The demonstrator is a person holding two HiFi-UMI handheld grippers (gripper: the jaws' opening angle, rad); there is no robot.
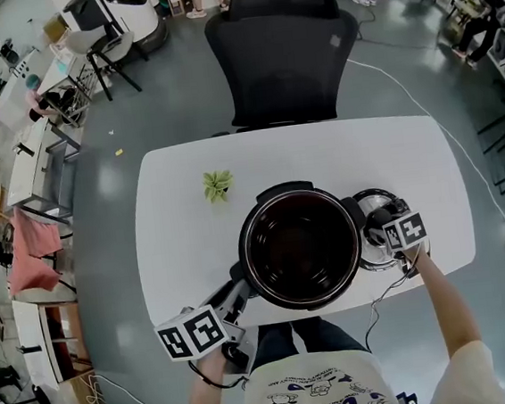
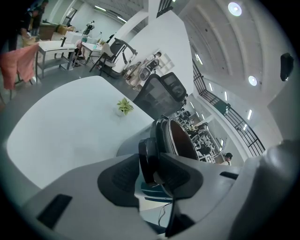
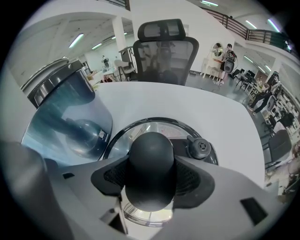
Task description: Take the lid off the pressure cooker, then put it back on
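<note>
My right claw [image 3: 151,182] gripped the lid's knob [image 3: 151,159]. The lid [image 1: 371,200] lay on the white table [image 1: 188,275], just right of the open pressure cooker [image 1: 245,253]. My left claw [image 2: 150,175] clamped the cooker's side handle [image 2: 148,158].

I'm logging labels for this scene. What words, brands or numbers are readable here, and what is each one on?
"LOOK": on the person's white top, upside down in the head view.
Sticker on the pressure cooker: too small to read.
Print on the lid: blurred, unreadable.
</note>
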